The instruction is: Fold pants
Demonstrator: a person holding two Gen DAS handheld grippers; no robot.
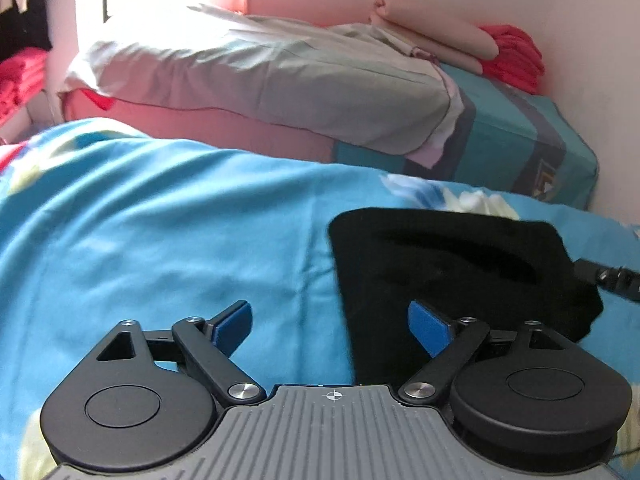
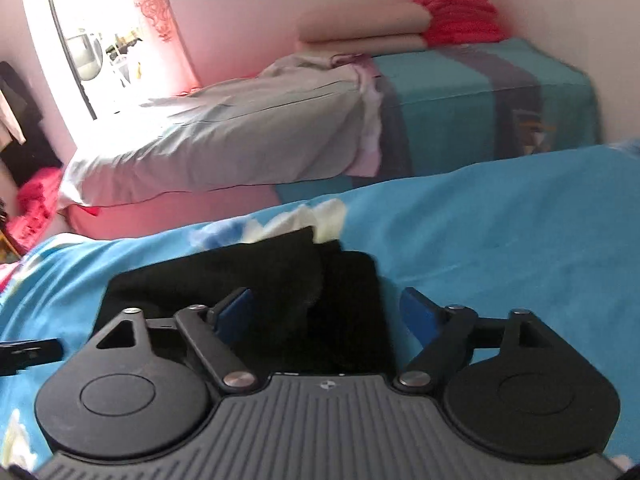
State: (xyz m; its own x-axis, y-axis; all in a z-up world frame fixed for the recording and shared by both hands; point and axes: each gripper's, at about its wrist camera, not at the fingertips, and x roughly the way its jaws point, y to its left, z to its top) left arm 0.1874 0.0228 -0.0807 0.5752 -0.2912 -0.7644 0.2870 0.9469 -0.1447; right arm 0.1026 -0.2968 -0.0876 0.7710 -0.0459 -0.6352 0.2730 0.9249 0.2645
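Observation:
The black pants [image 1: 452,264] lie folded into a compact block on the blue flowered bedspread [image 1: 140,220]. My left gripper [image 1: 330,326] is open and empty, its jaws straddling the pants' left edge. A tip of the right gripper [image 1: 612,276] shows at the pants' right side. In the right wrist view the pants [image 2: 280,280] lie just ahead, with a loose flap on top. My right gripper [image 2: 328,316] is open and empty over the pants' right edge. The left gripper's tip [image 2: 28,354] shows at far left.
A grey pillow [image 1: 260,76] rests on a pink mattress edge behind the bedspread. A teal striped folded blanket [image 1: 520,132] sits at the back right with beige and red cloth [image 1: 512,56] stacked on it. A bright window [image 2: 100,40] is at back left.

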